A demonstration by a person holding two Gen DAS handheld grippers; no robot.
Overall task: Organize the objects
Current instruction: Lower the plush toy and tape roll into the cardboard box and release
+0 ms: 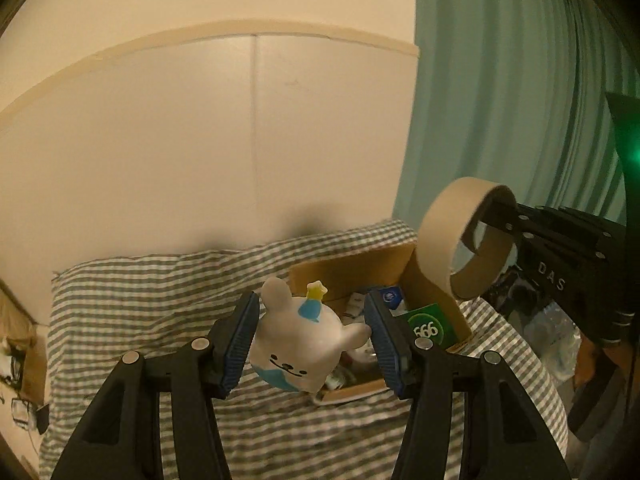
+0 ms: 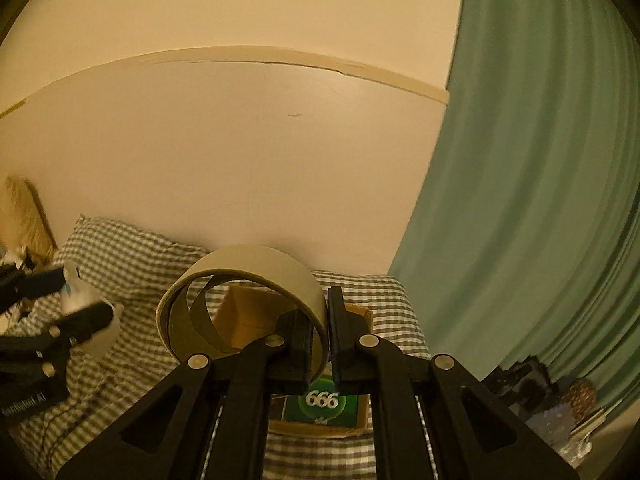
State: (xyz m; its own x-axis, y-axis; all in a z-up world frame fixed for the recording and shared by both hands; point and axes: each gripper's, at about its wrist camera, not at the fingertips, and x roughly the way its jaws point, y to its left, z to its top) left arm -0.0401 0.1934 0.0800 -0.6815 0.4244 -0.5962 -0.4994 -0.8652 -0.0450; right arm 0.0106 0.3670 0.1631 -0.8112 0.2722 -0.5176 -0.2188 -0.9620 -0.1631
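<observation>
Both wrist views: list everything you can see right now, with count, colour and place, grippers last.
Bear toy: 1, white with blue and yellow hat, between the left gripper's pads, above the bed.
Tape roll: 1, tan cardboard ring, wall clamped by the right gripper, above the box.
Box: 1, brown cardboard, open, on the bed, small items inside.
Green pack: 1, marked 666, inside the box.
Bed cover: 1, grey-white check, under the box.
Curtain: 1, green, right side.
Wall: cream, behind the bed.
Clutter: dark, unclear items, lower right by the curtain.
Left gripper: black, blue pads, shut on the toy.
Right gripper: black, shut on the roll.
</observation>
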